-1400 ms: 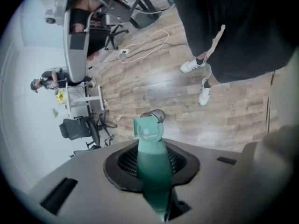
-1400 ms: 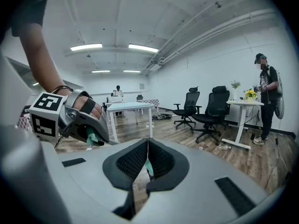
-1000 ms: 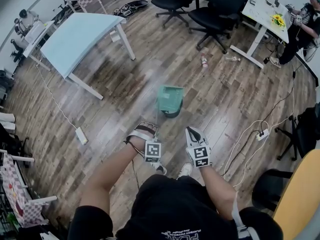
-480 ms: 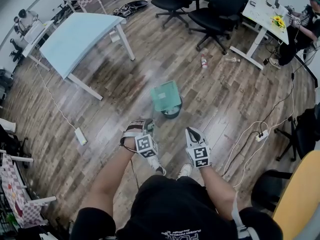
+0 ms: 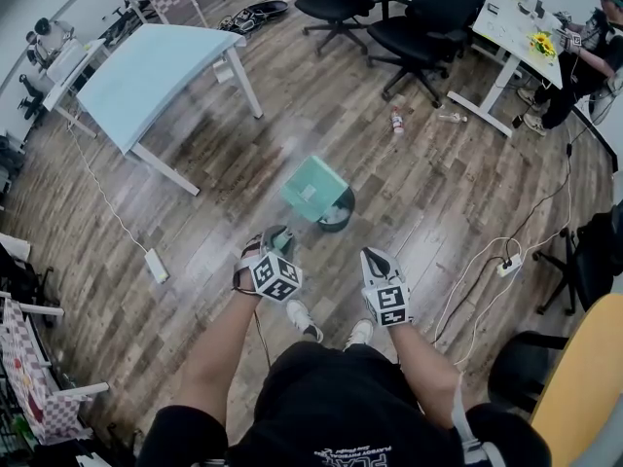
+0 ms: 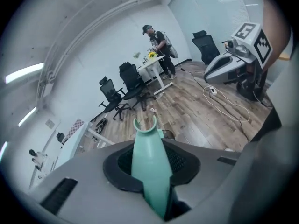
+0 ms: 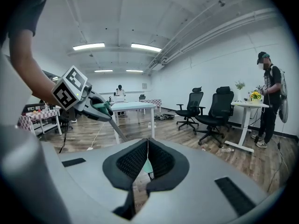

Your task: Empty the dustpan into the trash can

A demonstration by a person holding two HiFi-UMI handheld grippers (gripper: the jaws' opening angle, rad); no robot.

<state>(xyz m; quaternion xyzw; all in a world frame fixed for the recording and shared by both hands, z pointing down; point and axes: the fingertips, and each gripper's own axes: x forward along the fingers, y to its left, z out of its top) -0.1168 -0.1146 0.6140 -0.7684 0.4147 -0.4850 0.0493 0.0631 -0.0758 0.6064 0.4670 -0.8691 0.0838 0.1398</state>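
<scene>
The left gripper [image 5: 280,241] is closed on the long mint-green plastic handle [image 6: 148,171] of a dustpan. The dark pads press on either side of the handle, which runs straight out between the jaws. The left hand is rolled over at the wrist, so the gripper's marker cube sits corner-up. The gripper slants downward and forward at the end of a bare forearm, which reaches out from the lower left of the head view.

At the far end of the handle, the mint-green plastic dustpan [image 5: 313,188] is lifted off the floor and tipped at an angle. It hangs directly over the small round dark trash can [image 5: 340,220] and, seen from above, covers the can's near left rim. No view shows whether pan and can touch.

The right gripper [image 5: 377,261] is beside the left one, well clear of the dustpan, with its jaws shut together on nothing. It points forward and slightly down, marker cube facing up, on a forearm extended from the body.

The can stands on a brown wooden plank floor [image 5: 243,163]. Farther off are a light blue table [image 5: 156,76], black office chairs [image 5: 428,17] and a plastic bottle [image 5: 397,120] lying on the floor. A white power strip [image 5: 158,264] lies to the left, and a person [image 5: 594,47] is at a white desk [image 5: 511,22] to the upper right.
</scene>
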